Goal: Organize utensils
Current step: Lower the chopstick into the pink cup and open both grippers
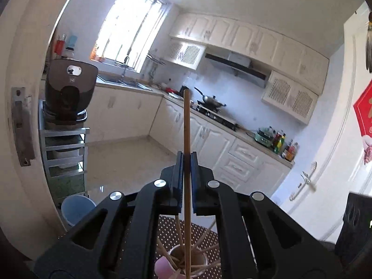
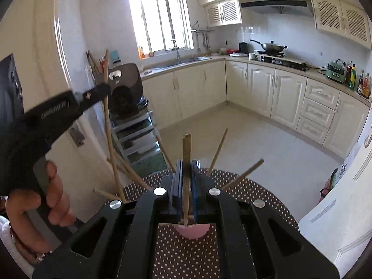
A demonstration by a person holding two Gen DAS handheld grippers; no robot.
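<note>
**Clearance above the utensil cup**

The cup (image 1: 186, 261) mouth is crowded: loose chopsticks (image 2: 217, 150) fan outward to all sides, blocking a straight descent. The left gripper (image 2: 105, 88) with its chopstick (image 2: 107, 116) occupies the left flank. Dotted tabletop (image 2: 255, 190) to the right is unobstructed. Kitchen floor (image 2: 244, 127) beyond lies open.
</note>
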